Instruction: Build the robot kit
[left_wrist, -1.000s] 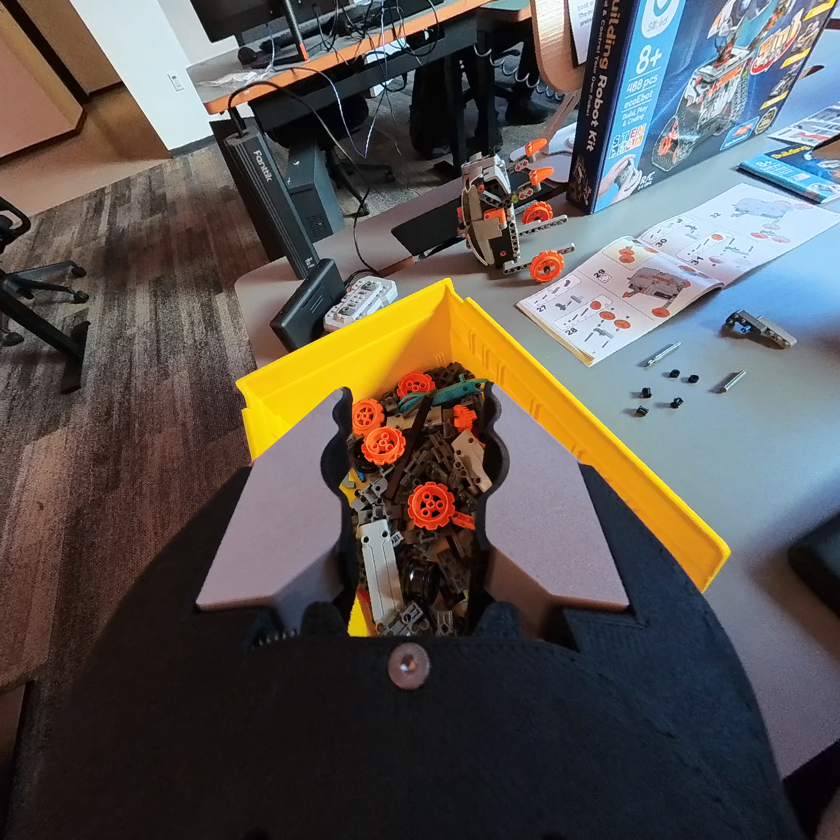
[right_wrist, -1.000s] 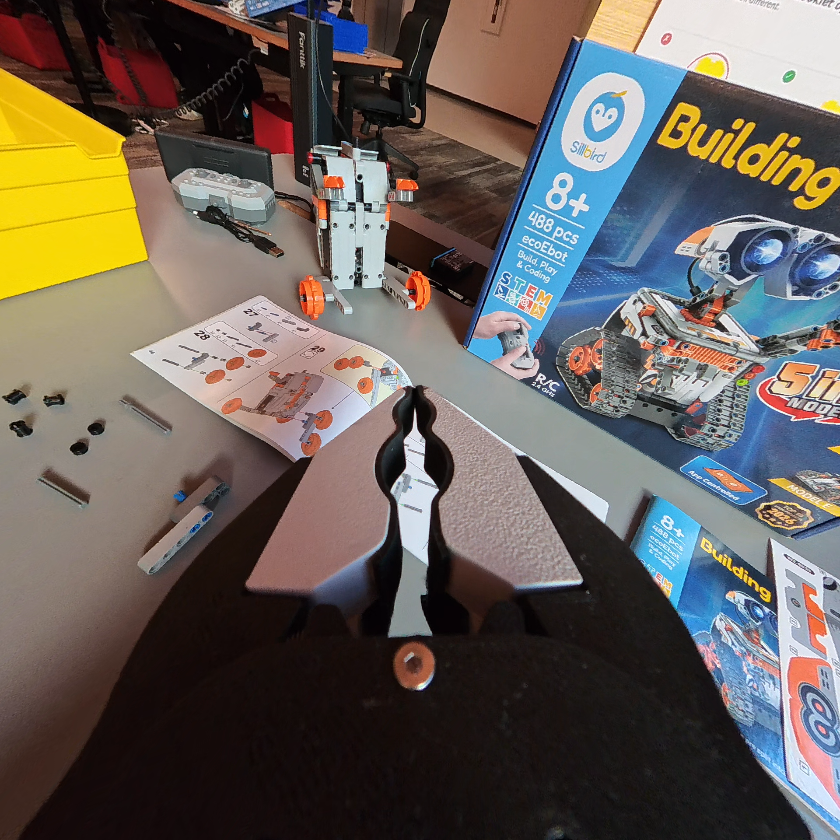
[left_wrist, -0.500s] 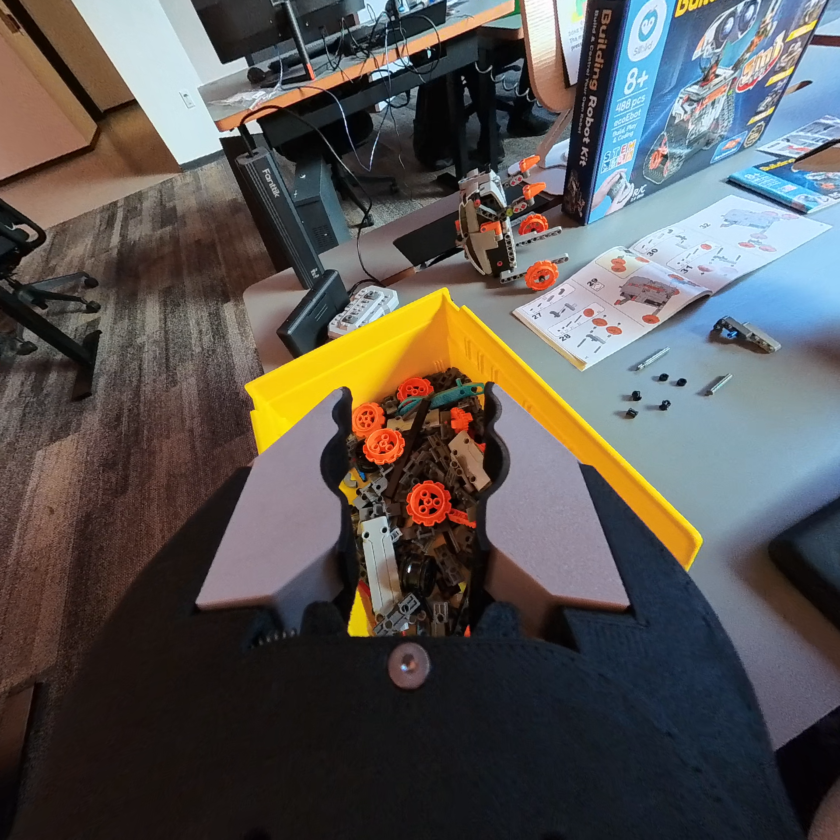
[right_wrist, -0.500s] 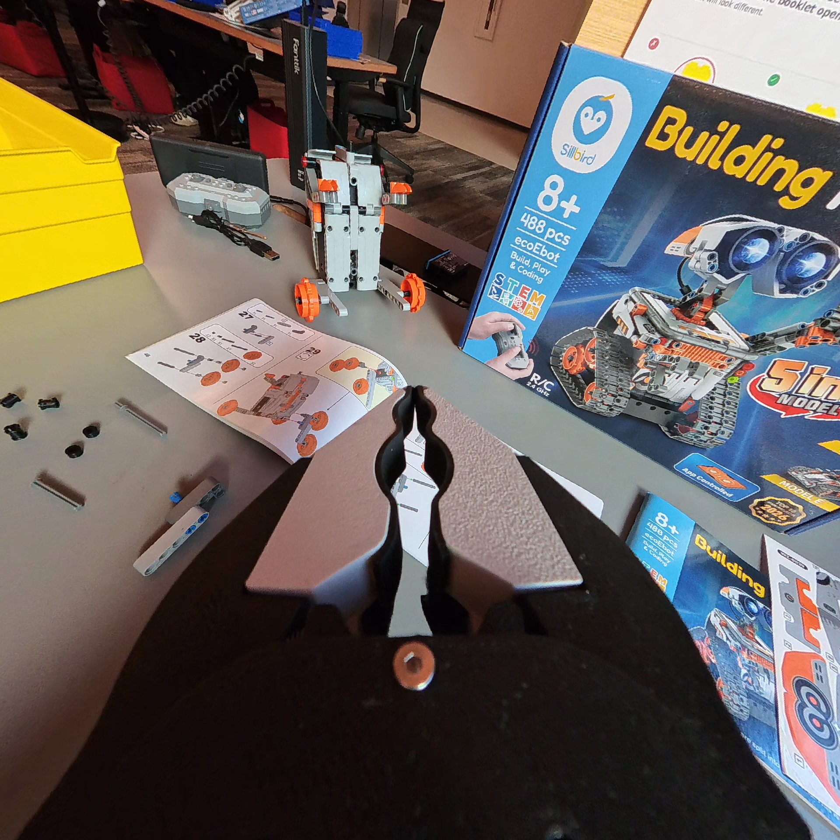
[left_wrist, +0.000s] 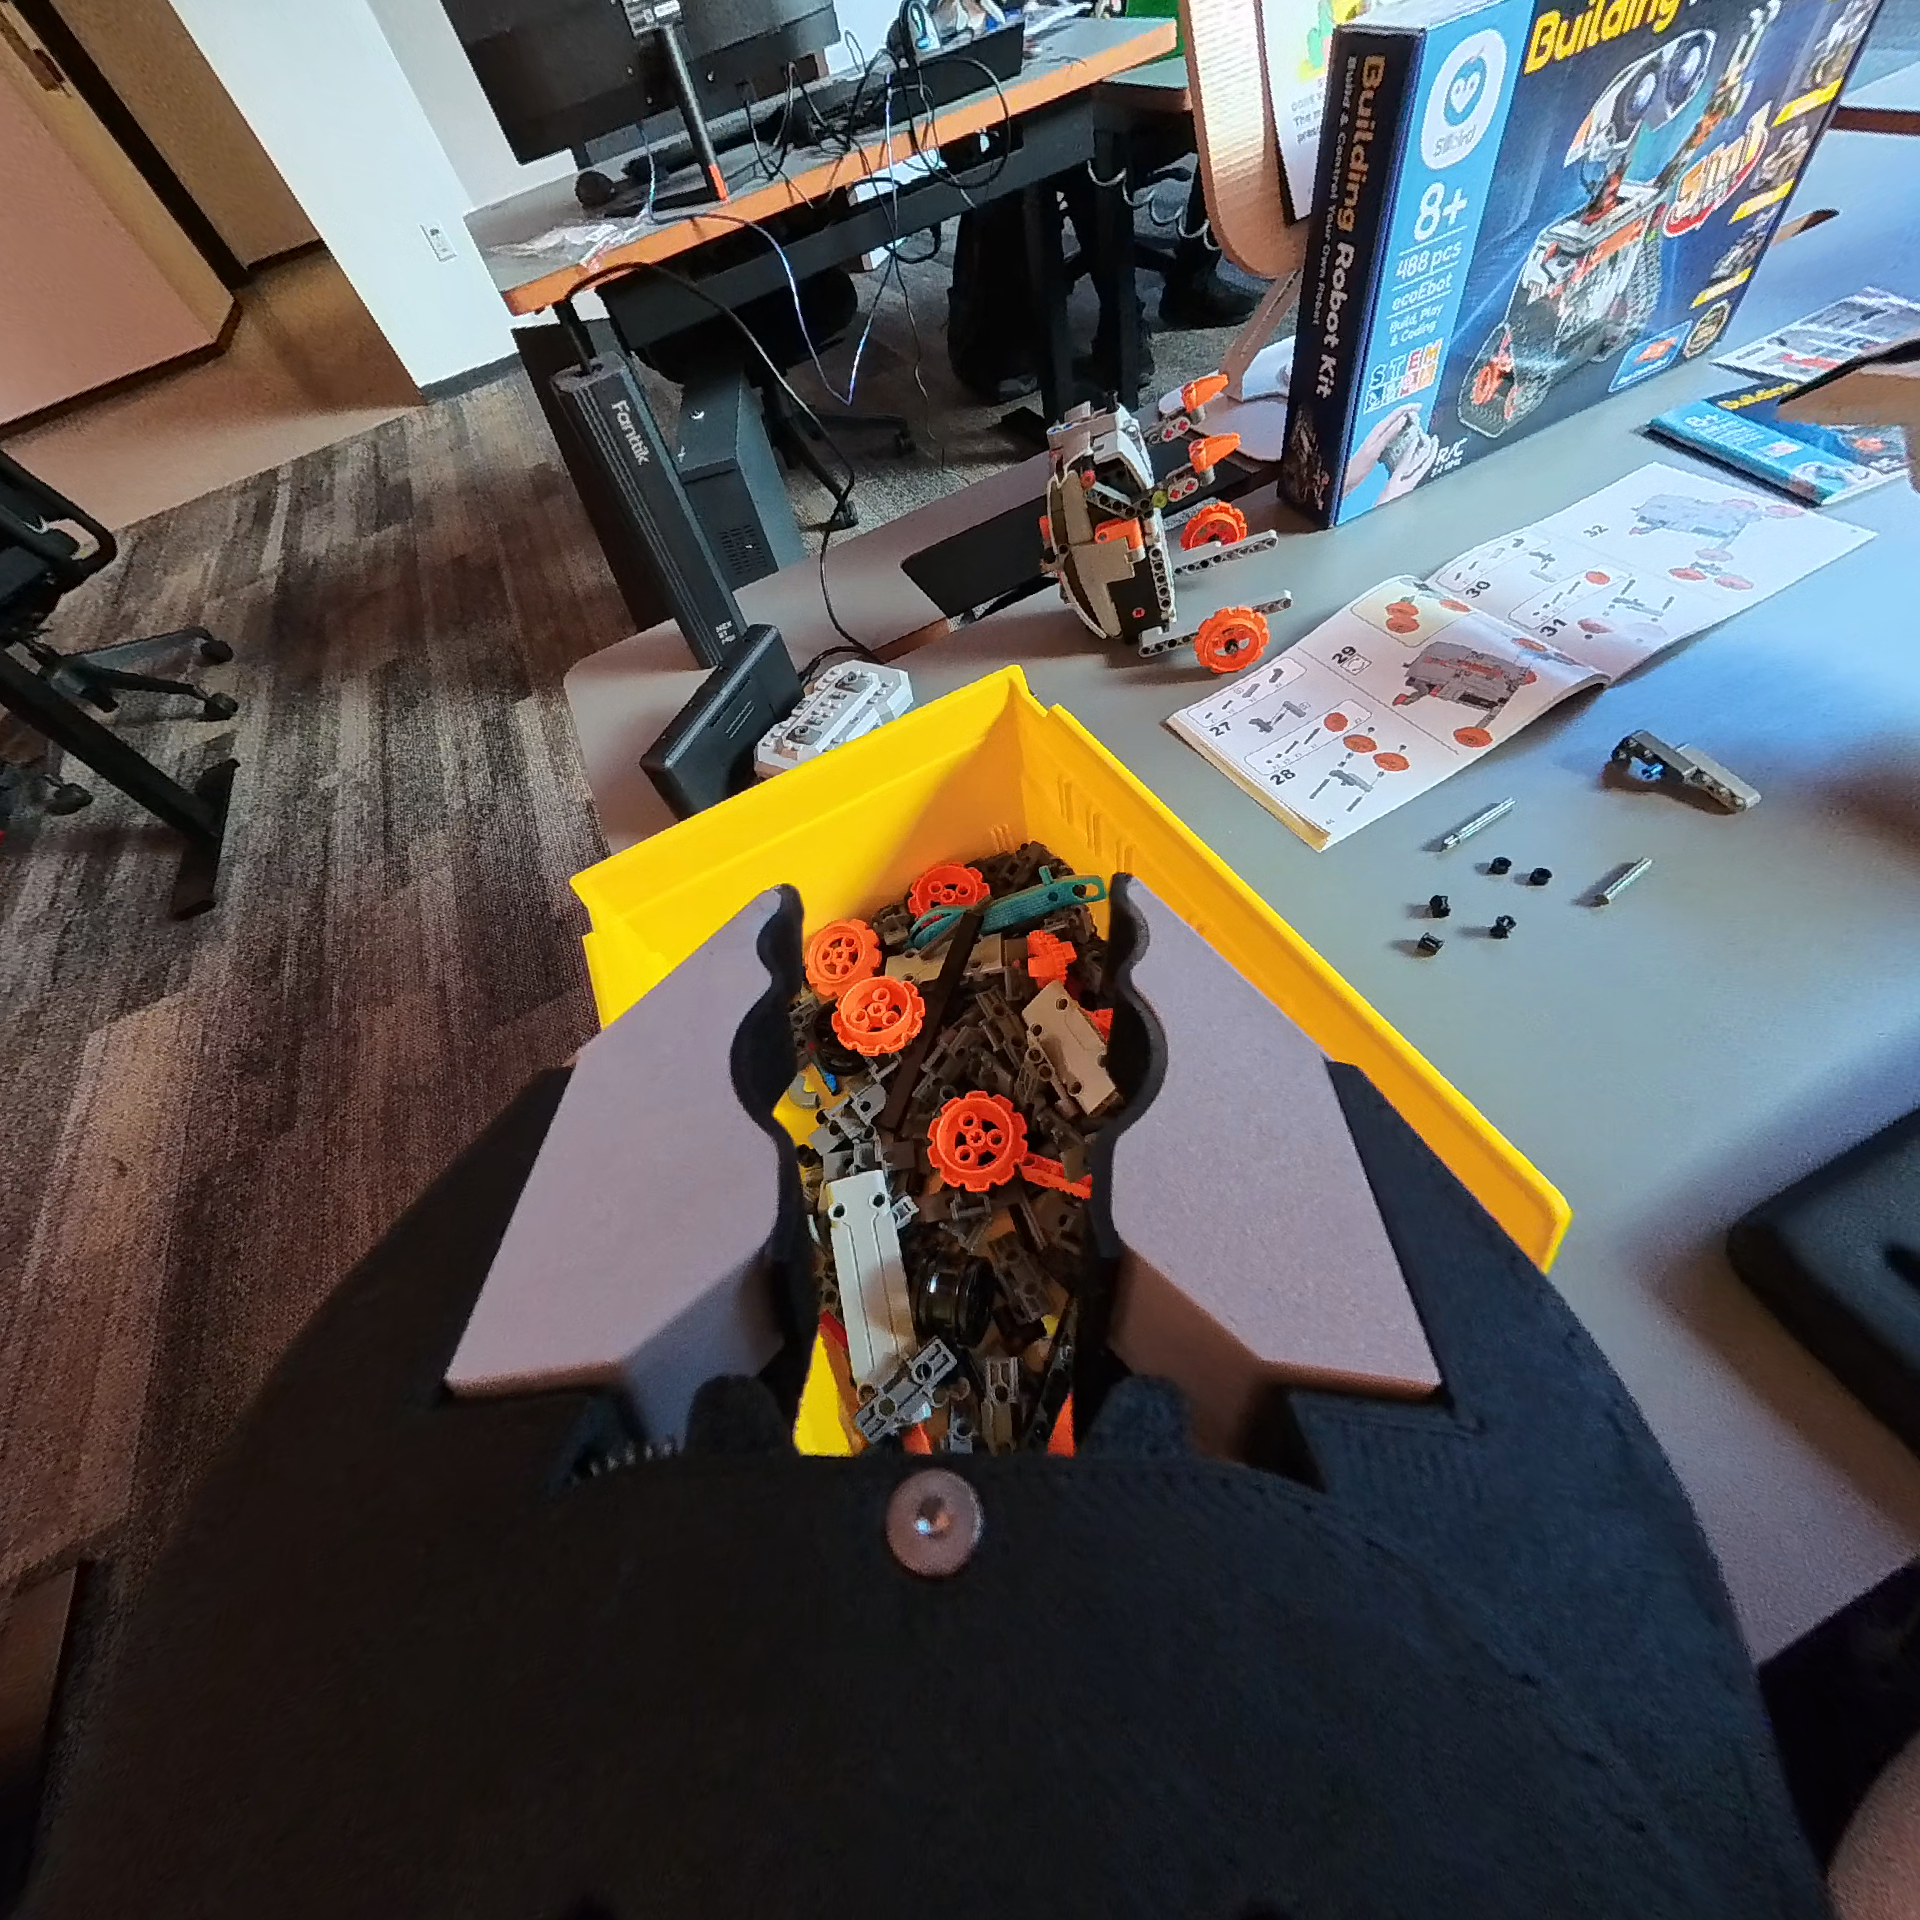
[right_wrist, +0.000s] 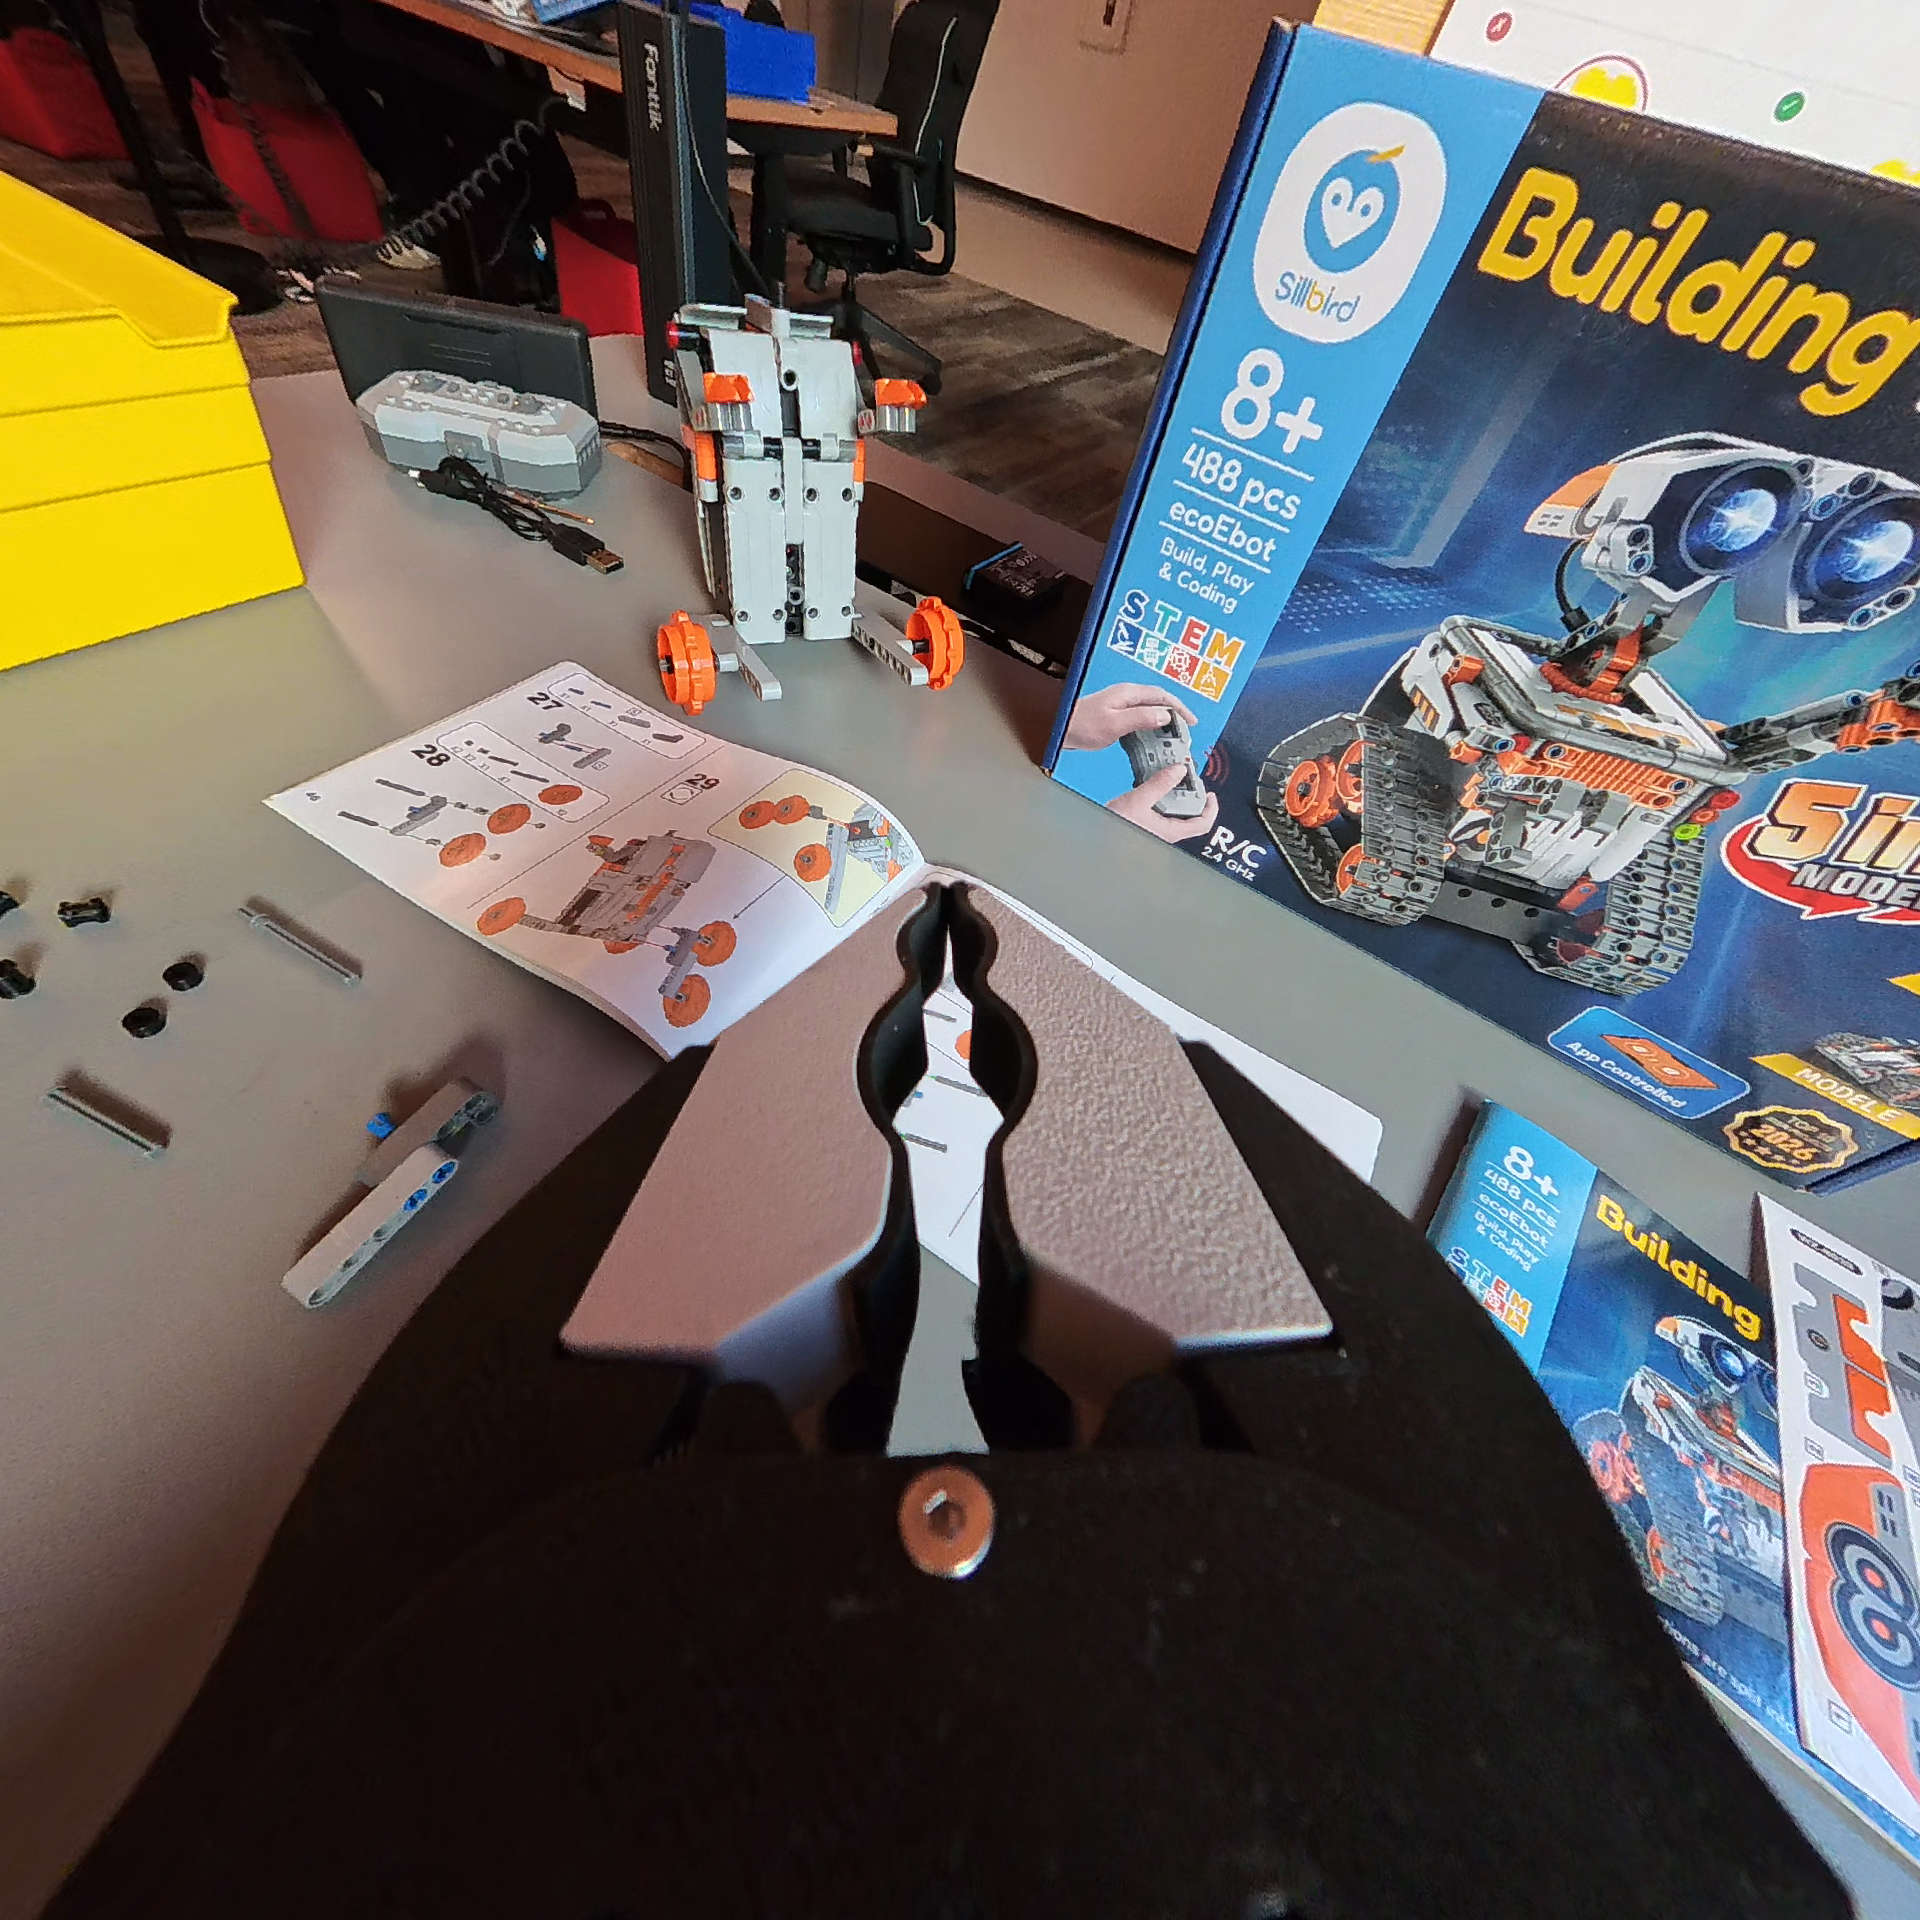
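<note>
Left gripper (left_wrist: 954, 914), fingers spread and holding nothing, hangs above a yellow bin (left_wrist: 1299, 997) of loose building pieces (left_wrist: 966, 1132) at the tabletop's (left_wrist: 1662, 1039) left edge. Right gripper (right_wrist: 948, 902), tips pressed together on nothing, hangs over the open instruction booklet (right_wrist: 582, 831) mid-tabletop. A part-built robot model (right_wrist: 790, 499) and the upright kit box (right_wrist: 1507, 582) stand by the far edge; small pins (right_wrist: 156, 1013), rods (right_wrist: 301, 943) and a grey beam (right_wrist: 384, 1210) lie between booklet and bin.
</note>
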